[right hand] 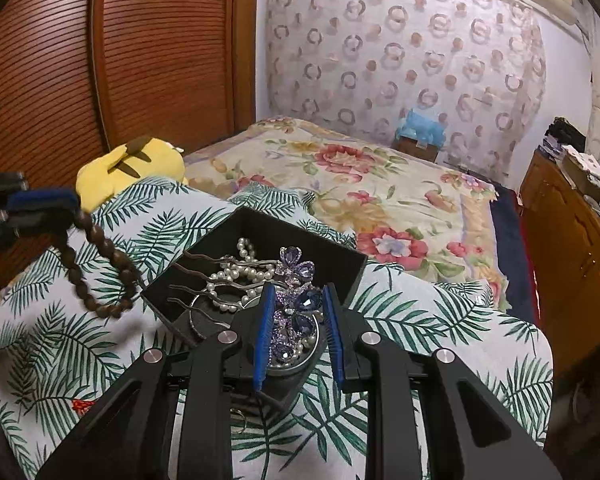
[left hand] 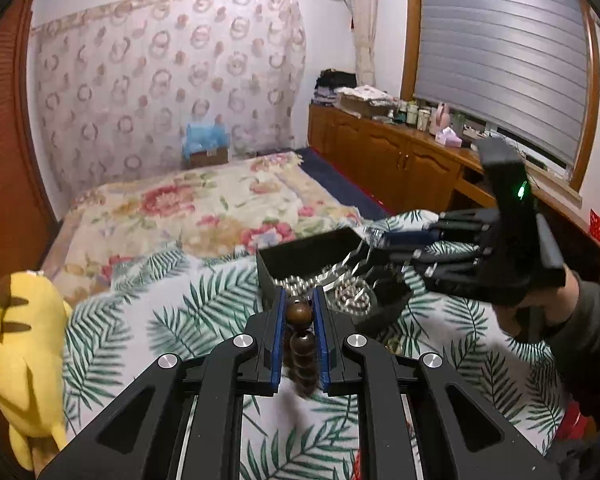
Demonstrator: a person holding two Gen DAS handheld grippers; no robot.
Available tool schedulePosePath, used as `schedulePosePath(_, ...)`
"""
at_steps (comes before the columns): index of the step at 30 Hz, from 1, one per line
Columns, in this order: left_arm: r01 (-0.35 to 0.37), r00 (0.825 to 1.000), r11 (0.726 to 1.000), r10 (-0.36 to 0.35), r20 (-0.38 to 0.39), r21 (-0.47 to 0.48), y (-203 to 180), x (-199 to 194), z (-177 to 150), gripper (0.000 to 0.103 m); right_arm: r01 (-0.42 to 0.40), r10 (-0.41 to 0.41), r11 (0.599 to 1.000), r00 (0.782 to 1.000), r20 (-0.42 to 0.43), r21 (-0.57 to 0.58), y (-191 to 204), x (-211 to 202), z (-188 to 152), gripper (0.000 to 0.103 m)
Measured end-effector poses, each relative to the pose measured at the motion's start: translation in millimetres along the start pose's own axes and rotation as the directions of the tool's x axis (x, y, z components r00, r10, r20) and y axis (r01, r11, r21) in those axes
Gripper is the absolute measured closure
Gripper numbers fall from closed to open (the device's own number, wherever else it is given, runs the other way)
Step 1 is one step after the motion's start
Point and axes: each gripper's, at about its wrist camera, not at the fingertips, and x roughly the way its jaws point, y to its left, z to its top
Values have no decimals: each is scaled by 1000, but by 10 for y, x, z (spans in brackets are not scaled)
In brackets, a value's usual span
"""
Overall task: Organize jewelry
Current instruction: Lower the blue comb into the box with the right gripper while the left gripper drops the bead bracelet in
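Note:
My left gripper (left hand: 299,300) is shut on a brown wooden bead bracelet (left hand: 299,314), which hangs below it over the leaf-print cloth; the loop also shows in the right wrist view (right hand: 100,272). A black jewelry box (left hand: 312,258) sits on the cloth with a pearl necklace (right hand: 240,272) inside. My right gripper (right hand: 296,300) is over the box's near edge, its jaws set around a purple jeweled hair comb (right hand: 296,280) whose metal teeth point left. Whether the pads press the comb is unclear. The right gripper also shows in the left wrist view (left hand: 370,254).
A yellow plush toy (left hand: 24,344) lies at the left edge of the bed. A floral blanket (right hand: 372,192) covers the far bed. A wooden cabinet (left hand: 400,160) with clutter runs along the right wall. A small metal ring (right hand: 240,420) lies on the cloth near the box.

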Motion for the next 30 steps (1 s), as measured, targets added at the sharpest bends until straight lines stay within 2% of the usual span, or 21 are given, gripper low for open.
schedulePosePath(10, -10, 999, 1000, 9, 50, 19, -2, 76, 332, 91, 4, -5, 999, 999, -42, -34, 108, 175, -60, 74)
schedulePosePath(12, -9, 998, 1000, 7, 55, 22, -12, 108, 378, 91, 9, -10, 999, 999, -38, -32, 90, 173, -57, 61)
schedulePosePath(23, 16, 999, 999, -18, 48, 35, -86, 387, 552, 91, 10, -10, 1000, 1000, -14, 0, -25, 30, -115, 61)
schedulePosePath(30, 17, 1000, 999, -17, 13, 37, -93, 557, 576, 91, 10, -10, 1000, 1000, 3, 30, -64, -102, -207, 61)
